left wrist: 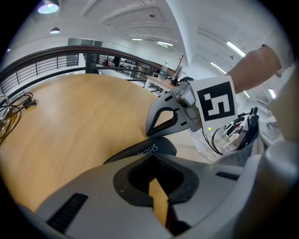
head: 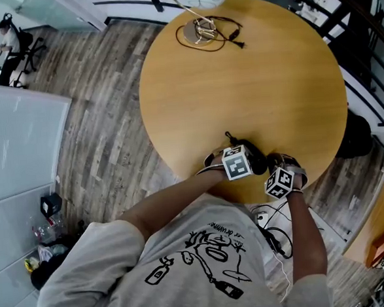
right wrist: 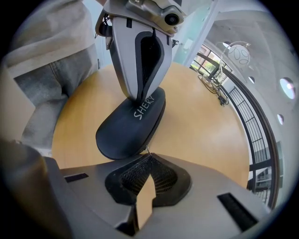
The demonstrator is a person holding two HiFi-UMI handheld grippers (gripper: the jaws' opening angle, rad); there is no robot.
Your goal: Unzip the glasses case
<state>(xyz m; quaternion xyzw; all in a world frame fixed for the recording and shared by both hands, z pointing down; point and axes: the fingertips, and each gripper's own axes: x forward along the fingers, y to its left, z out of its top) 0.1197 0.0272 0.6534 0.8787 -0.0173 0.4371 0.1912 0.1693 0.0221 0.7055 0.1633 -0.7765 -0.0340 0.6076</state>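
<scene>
I have the black, oval, soft-shelled glasses case with white lettering [right wrist: 127, 130] lying flat on the round, light-wood table [head: 252, 73], close to the edge nearest the person and far from the loop of black cable [head: 200, 39] on the table's far side. In the head view the two marker cubes sit side by side right over the case, so most of it is covered there. The gripper views show it better. The left gripper [left wrist: 152, 158] points steeply down. In the right gripper view I see its two grey fingers drawn together to a single point, and that point rests on the case's top face just beside the lettering. Nothing is caught between them. The right gripper [right wrist: 147, 157] comes at the opposite end of the case, and its ribbed pads are fully together at the tips. A small metal zipper pull [right wrist: 147, 149] pokes out exactly where they meet, against the rim of the case, so I read it as pinched there. The case looks closed, and I see no gap along the seam facing me. Beyond the table edge I can make out the grey plank floor [head: 104, 123] and the person's grey printed T-shirt [head: 199, 260].
</scene>
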